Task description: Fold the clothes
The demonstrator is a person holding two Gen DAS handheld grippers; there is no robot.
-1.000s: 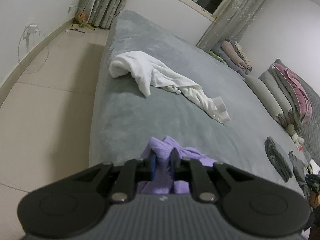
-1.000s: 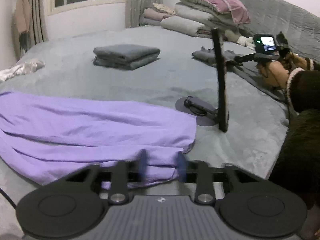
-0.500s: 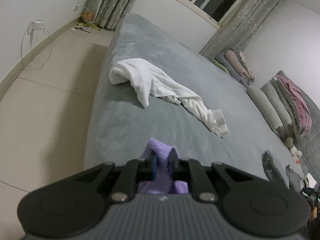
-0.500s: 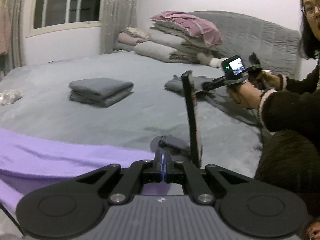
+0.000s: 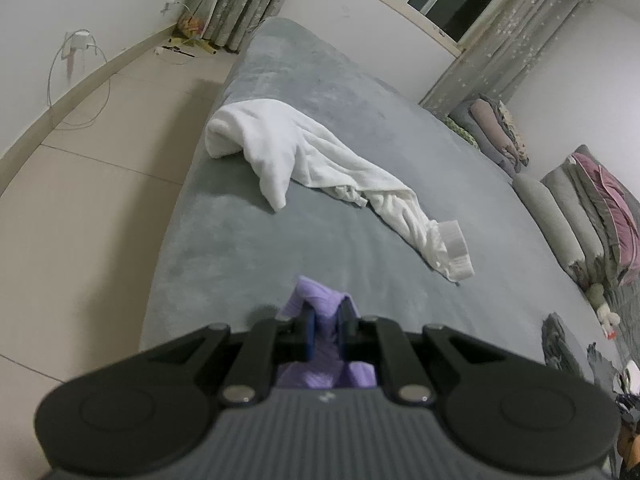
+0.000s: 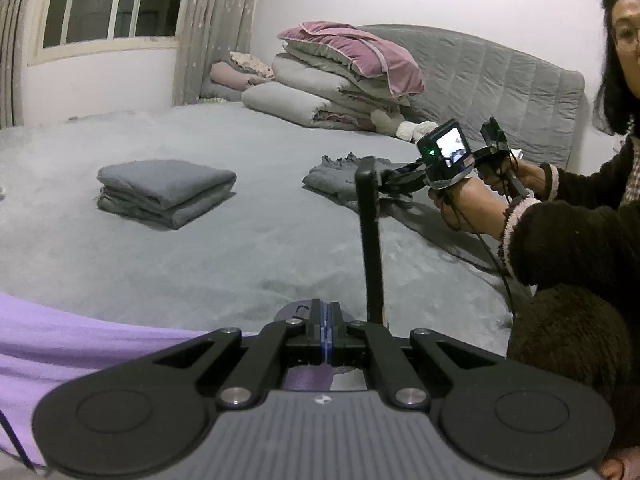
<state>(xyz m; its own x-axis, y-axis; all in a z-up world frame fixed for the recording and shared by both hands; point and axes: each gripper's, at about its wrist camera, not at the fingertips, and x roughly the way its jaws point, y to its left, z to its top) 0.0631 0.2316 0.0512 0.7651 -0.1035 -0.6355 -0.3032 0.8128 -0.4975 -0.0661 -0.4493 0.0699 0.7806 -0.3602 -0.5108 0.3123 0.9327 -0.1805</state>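
Pinching the purple garment point(image 5: 320, 312) at two points above the grey bed point(image 5: 248, 232).
Left tongs point(image 5: 325, 330) are clamping a bunched fold of it; right tongs point(image 6: 325, 334) are sitting nearly closed on its edge, the cloth trailing left across the bed point(image 6: 200, 264). A white garment point(image 5: 320, 164) is lying crumpled beyond; a folded grey stack point(image 6: 164, 192) and a phone stand point(image 6: 370, 236) are sitting ahead.

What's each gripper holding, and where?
Left gripper pinches a bunched edge of the purple garment. Right gripper is shut on its thin edge.
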